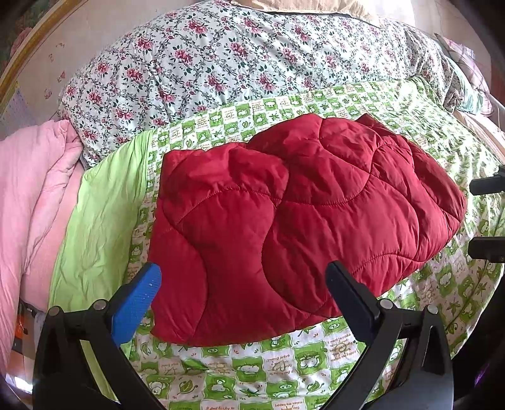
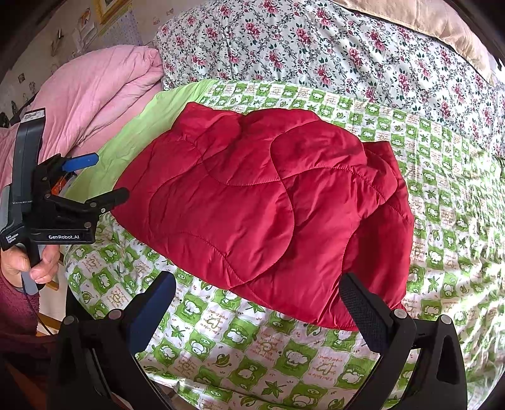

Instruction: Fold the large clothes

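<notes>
A red quilted jacket point(image 1: 293, 214) lies folded in a compact bundle on a green-and-white checked bedspread point(image 1: 252, 372). It also shows in the right wrist view point(image 2: 268, 208). My left gripper point(image 1: 243, 277) is open and empty, held just in front of the jacket's near edge, jaws wide apart. It shows from the side in the right wrist view point(image 2: 104, 176), off the jacket's left edge. My right gripper point(image 2: 257, 290) is open and empty, in front of the jacket's near right corner. Its fingertips point(image 1: 486, 186) show at the right edge of the left wrist view.
A floral quilt point(image 1: 221, 63) is heaped behind the jacket. A pink duvet point(image 1: 34, 195) lies at the left, next to a plain green strip of the bedspread point(image 1: 98, 220). A tan pillow point(image 2: 426, 22) sits at the far back.
</notes>
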Tool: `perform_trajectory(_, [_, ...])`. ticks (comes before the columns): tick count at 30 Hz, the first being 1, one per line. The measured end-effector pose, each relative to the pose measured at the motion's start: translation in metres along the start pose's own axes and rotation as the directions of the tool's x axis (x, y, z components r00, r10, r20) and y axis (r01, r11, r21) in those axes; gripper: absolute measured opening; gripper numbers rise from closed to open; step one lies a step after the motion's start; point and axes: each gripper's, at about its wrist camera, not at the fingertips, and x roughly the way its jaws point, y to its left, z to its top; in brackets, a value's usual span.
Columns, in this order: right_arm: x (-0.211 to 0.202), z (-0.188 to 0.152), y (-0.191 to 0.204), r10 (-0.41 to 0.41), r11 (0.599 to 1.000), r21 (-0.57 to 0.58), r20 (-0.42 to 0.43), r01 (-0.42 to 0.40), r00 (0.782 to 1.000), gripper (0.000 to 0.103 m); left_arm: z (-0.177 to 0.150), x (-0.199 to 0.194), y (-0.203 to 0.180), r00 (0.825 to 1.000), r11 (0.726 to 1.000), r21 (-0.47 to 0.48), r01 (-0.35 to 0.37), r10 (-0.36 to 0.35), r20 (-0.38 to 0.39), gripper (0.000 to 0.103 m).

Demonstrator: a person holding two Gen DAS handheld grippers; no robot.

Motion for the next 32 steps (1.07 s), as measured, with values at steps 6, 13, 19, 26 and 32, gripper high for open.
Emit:
perform_trajectory(6, [-0.003,0.002,-0.001,0.003,1.000,-0.001,0.008,-0.003,1.000,0.103,0.001,-0.001,-0.001,1.000,1.000,-0.004,-0.003,0.003,0.005,0.103])
perform_trajectory(13, [-0.002,0.005,-0.003,0.001,1.000,-0.003,0.012,-0.001,1.000,0.103,0.003,0.001,-0.001,1.000,1.000,-0.022,0.018,-0.018,0.008,0.103])
perform_trajectory(19, [0.006,0.010,-0.013,-0.008,1.000,0.017,0.013,0.008,1.000,0.103,0.007,0.008,-0.002,1.000,1.000,-0.027,0.008,-0.008,0.004,0.103])
perform_trajectory(26, [0.015,0.015,-0.024,-0.004,0.999,0.043,0.009,0.004,1.000,0.103,0.010,0.014,0.001,1.000,0.999,-0.044,0.007,-0.007,-0.011,0.103])
perform_trajectory(32, [0.020,0.018,-0.025,0.004,0.999,0.043,0.007,-0.005,1.000,0.103,0.013,0.016,0.001,0.999,0.998,-0.062,0.030,-0.031,-0.008,0.103])
